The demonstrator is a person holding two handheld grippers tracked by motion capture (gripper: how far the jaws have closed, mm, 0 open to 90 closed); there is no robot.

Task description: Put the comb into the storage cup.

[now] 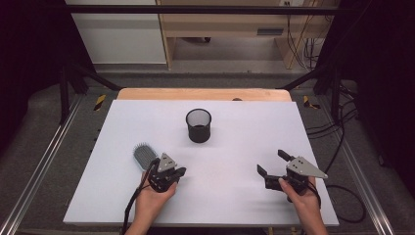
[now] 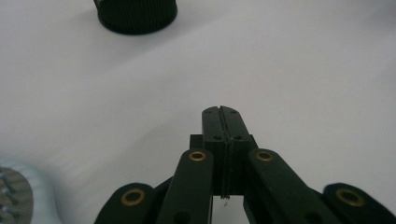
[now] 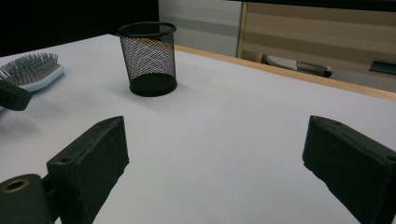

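at the left we see a hairbrush (image 1: 143, 155) lying on the white table (image 1: 244, 127), just beside our left gripper (image 1: 180, 172), its jaws pressed together on nothing. a black mesh cup (image 1: 198, 125) stands mid-table. our right gripper (image 1: 272, 162) hovers with jaws spread wide.

Black wire-mesh cup (image 1: 198, 125): upright, open top, standing just above frame centre in the high view on the white table (image 1: 244, 127). Hairbrush (image 1: 144, 155): pale blue body, grey bristles facing up, lying flat at lower left, well apart from the cup.
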